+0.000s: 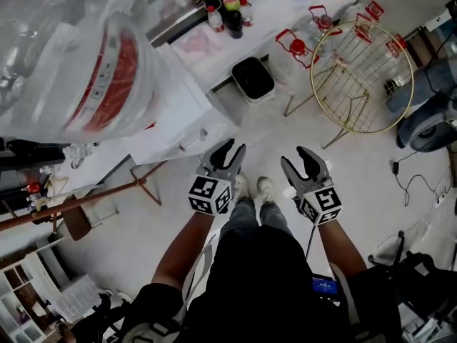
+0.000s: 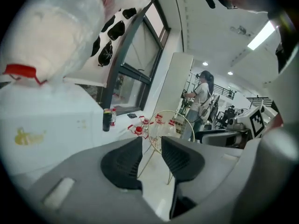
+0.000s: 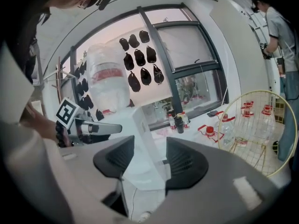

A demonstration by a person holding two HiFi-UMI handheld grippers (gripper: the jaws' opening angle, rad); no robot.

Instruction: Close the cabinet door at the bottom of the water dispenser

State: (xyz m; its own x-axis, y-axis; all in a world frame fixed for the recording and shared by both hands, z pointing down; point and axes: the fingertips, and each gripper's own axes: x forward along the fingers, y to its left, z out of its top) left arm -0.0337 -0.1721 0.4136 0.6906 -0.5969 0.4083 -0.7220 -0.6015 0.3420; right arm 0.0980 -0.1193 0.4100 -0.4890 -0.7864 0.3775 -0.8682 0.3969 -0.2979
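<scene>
The person stands on the pale floor [image 1: 357, 191] and holds both grippers up in front of the body, side by side and apart. The left gripper [image 1: 233, 148] has its fingers [image 2: 124, 162] narrowly apart with nothing between them. Through the gap shows only a gold wire stand [image 2: 163, 125], far off. The right gripper [image 1: 300, 159] has its fingers [image 3: 187, 162] somewhat wider, also empty, and the white body of the water dispenser [image 3: 140, 134] lies behind the gap without touching them.

In the head view the water dispenser stands just ahead and to the left of the left gripper. It carries a big upturned water bottle [image 1: 107, 70] (wrapped in clear plastic film). Seen from above, the dispenser's top hides the cabinet door at its bottom, and neither gripper view shows whether it is open or closed.

A black wastebasket [image 1: 253, 78] sits beyond the dispenser. Water jugs with red caps [image 1: 294, 47] cluster on the floor beside the wire stand, to the right.
</scene>
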